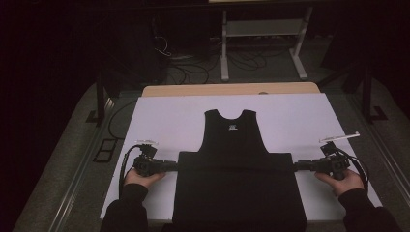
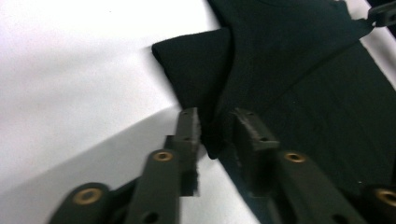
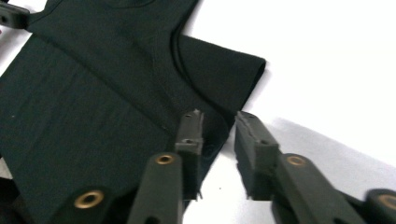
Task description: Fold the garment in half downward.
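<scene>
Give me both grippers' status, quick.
Left gripper: open, jaws astride the black shirt edge.
Right gripper: open, jaws astride the shirt's other edge.

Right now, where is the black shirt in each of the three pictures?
High view: the black shirt lies mid-table on the white sheet, collar away from the person.
Left gripper view: it takes up the upper right, its edge between the left gripper jaws.
Right gripper view: it takes up the left, its edge between the right gripper jaws.
Shared landmark: the white sheet under the shirt.
</scene>
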Action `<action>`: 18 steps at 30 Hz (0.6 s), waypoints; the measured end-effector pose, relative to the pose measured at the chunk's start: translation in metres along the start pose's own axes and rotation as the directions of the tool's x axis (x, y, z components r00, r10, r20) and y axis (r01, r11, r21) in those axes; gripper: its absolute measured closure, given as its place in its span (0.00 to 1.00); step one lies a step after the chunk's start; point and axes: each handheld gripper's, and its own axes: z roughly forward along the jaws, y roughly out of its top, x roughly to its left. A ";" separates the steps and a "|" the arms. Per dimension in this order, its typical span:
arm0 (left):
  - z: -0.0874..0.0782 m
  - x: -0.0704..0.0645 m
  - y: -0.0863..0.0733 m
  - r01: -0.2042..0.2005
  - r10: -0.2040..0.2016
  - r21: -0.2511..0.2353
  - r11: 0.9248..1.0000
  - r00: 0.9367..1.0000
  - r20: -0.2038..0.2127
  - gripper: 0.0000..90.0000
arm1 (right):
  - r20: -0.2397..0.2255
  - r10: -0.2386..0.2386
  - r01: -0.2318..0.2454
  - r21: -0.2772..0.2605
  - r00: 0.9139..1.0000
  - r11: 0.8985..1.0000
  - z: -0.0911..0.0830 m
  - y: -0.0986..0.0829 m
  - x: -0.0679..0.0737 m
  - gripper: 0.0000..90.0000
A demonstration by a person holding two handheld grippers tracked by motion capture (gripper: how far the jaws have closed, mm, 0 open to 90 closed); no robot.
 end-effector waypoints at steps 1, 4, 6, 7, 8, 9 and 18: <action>0.000 -0.001 0.000 -0.003 0.003 -0.001 1.000 1.000 -0.003 0.70 | 0.004 -0.005 0.005 -0.003 1.000 1.000 -0.001 0.000 0.000 0.71; -0.001 -0.002 0.001 -0.010 0.010 -0.009 1.000 1.000 -0.009 0.61 | 0.016 -0.017 0.018 -0.011 1.000 1.000 -0.002 0.000 0.001 0.61; -0.003 -0.003 0.002 -0.016 0.015 -0.016 1.000 1.000 -0.011 0.56 | 0.020 -0.016 0.017 -0.025 1.000 1.000 -0.003 0.000 0.000 0.53; -0.003 -0.003 0.002 -0.021 0.020 -0.018 1.000 1.000 -0.013 0.54 | 0.024 -0.019 0.020 -0.028 1.000 0.999 -0.003 0.000 0.000 0.51; -0.003 -0.003 0.002 -0.025 0.025 -0.021 0.999 1.000 -0.018 0.51 | 0.030 -0.020 0.021 -0.032 0.999 0.999 -0.004 0.000 -0.001 0.49; -0.004 -0.004 0.003 -0.030 0.030 -0.022 0.999 0.999 -0.021 0.49 | 0.032 -0.016 0.017 -0.035 0.999 0.999 -0.004 0.000 -0.001 0.47; -0.010 -0.005 0.007 -0.053 0.050 -0.066 0.996 0.997 -0.051 0.30 | 0.023 -0.045 0.047 -0.080 0.999 0.996 -0.005 0.003 -0.004 0.33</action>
